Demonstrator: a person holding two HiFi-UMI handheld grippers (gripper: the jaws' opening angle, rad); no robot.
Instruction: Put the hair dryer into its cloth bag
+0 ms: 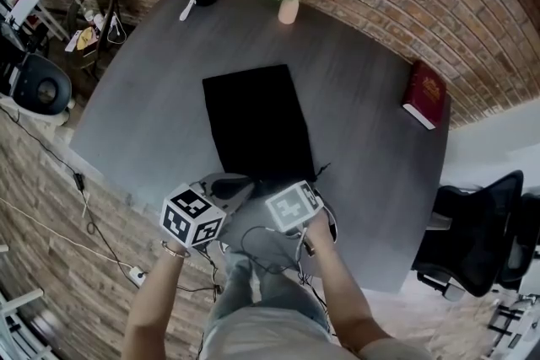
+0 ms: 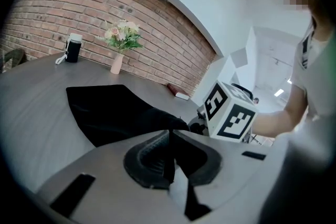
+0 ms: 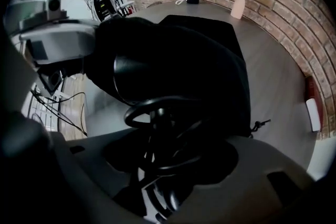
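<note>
In the head view, the cloth bag (image 1: 257, 120) lay flat mid-table with its mouth toward the near edge. Both tools met there and hid the dryer.

In the left gripper view, the left gripper (image 2: 169, 136) had its jaws pressed together on the bag's near hem, lifting the limp fabric.

In the right gripper view, the right gripper (image 3: 173, 149) pointed down with its jaws spread. Loose loops of cord (image 3: 157, 113) stood between them, unsqueezed. The hair dryer (image 3: 134, 68), dark and smooth, sat at the bag's mouth.

It probably handles as rigid, weighty and slick, so the handle would give a surer hold than the springy cord. The soft bag would sag shut unless its mouth were held up.
</note>
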